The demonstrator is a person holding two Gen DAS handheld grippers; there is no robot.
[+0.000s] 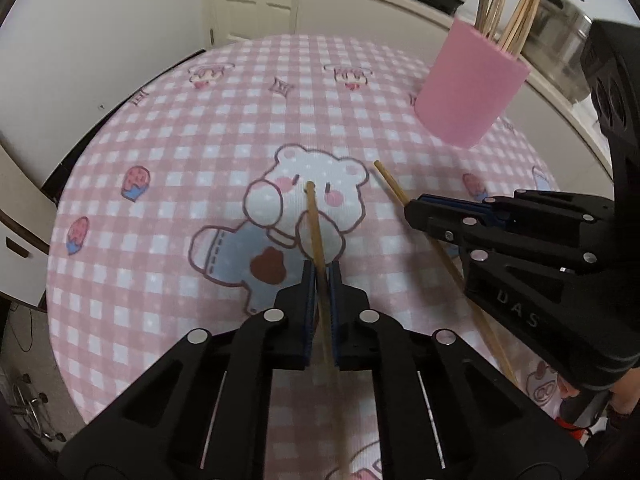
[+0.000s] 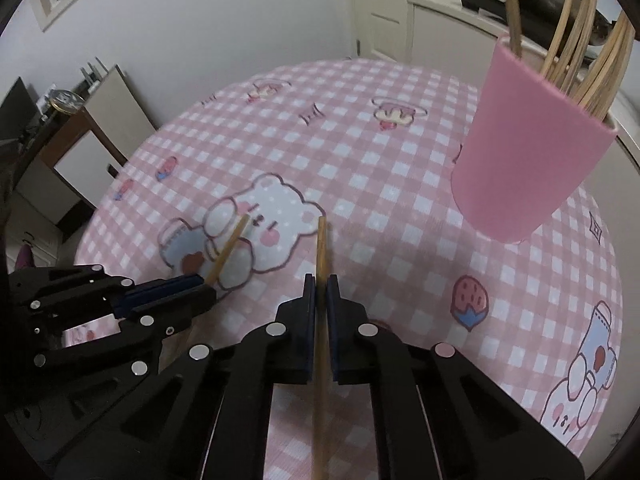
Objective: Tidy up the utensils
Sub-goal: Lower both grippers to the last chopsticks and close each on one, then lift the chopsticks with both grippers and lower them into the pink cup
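Note:
Each gripper pinches one wooden chopstick over the pink checked tablecloth. In the left wrist view my left gripper (image 1: 321, 270) is shut on a chopstick (image 1: 314, 220) whose tip lies over the printed bear. To its right, my right gripper (image 1: 412, 206) is shut on the other chopstick (image 1: 390, 182). The right wrist view shows the right gripper (image 2: 320, 282) clamped on its chopstick (image 2: 322, 244), with the left gripper (image 2: 208, 286) and its chopstick (image 2: 230, 246) at the left. A pink holder (image 1: 470, 84) (image 2: 528, 160) with several chopsticks stands at the far right.
The tablecloth (image 1: 180, 140) covers a round table with its edge curving at left and back. Behind it are a white counter (image 1: 360, 4) with dark pans, a white door (image 2: 380, 12), and a low cabinet (image 2: 92, 140) at the left.

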